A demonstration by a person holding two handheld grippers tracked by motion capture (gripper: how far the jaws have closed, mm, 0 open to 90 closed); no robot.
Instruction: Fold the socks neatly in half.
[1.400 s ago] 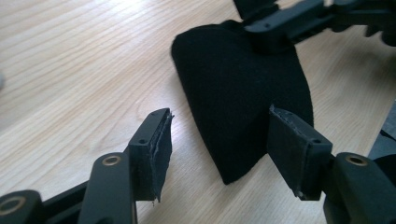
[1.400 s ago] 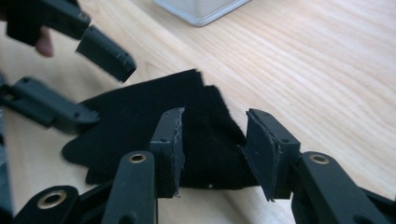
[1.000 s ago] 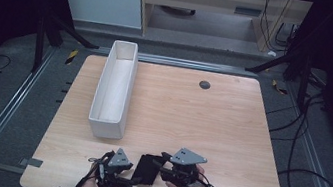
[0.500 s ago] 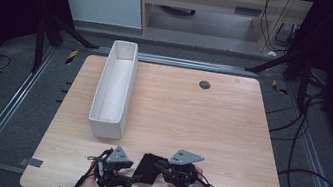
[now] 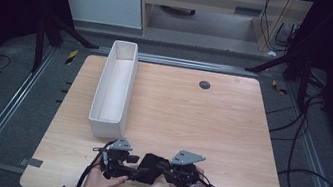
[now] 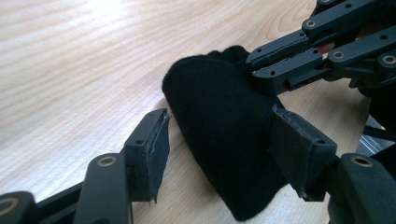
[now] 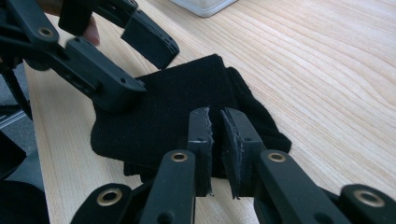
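Black cloth (image 7: pixel 187 112) is sitting at the table's (image 5: pixel 229 129) six o'clock edge, pinched by the just-closing right gripper (image 7: pixel 215 126); left gripper (image 6: pixel 219 140) is gaping around it (untouched). Thin bite risks slipping when lifted.

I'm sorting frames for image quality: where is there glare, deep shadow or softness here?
High view: dark, murky surroundings, evenly lit table, slightly soft overall. Left gripper view: bright glare washes out the wood grain at the top; the black cloth shows almost no texture. Right gripper view: the white bin blurs at the top edge.
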